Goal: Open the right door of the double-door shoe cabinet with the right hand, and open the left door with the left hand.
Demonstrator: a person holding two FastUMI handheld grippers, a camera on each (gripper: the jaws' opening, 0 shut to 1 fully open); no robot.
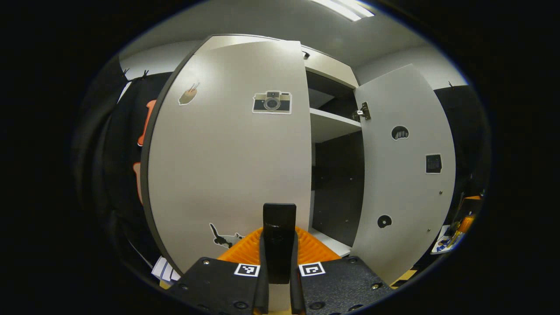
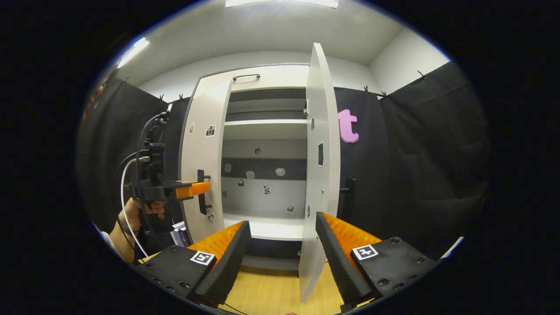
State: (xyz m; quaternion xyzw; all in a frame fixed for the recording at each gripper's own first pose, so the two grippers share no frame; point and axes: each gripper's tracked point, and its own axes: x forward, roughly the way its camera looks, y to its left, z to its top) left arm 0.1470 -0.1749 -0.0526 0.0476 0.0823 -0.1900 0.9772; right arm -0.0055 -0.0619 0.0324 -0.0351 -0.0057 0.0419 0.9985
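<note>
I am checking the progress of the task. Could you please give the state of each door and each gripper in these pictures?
right door: swung wide open, seen edge-on, not gripped.
left door: partly open, its handle clamped.
left gripper: shut on the left door's handle.
right gripper: open, fingers either side of the right door's edge, apparently not pressing it.
cabinet shelves: exposed, no shoes visible on them.

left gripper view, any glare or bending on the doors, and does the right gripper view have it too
Left gripper view: soft glare at the top of the left door, whose edge bows strongly from fisheye. Right gripper view: ceiling light blown out, right door evenly lit, its edge less curved.
</note>
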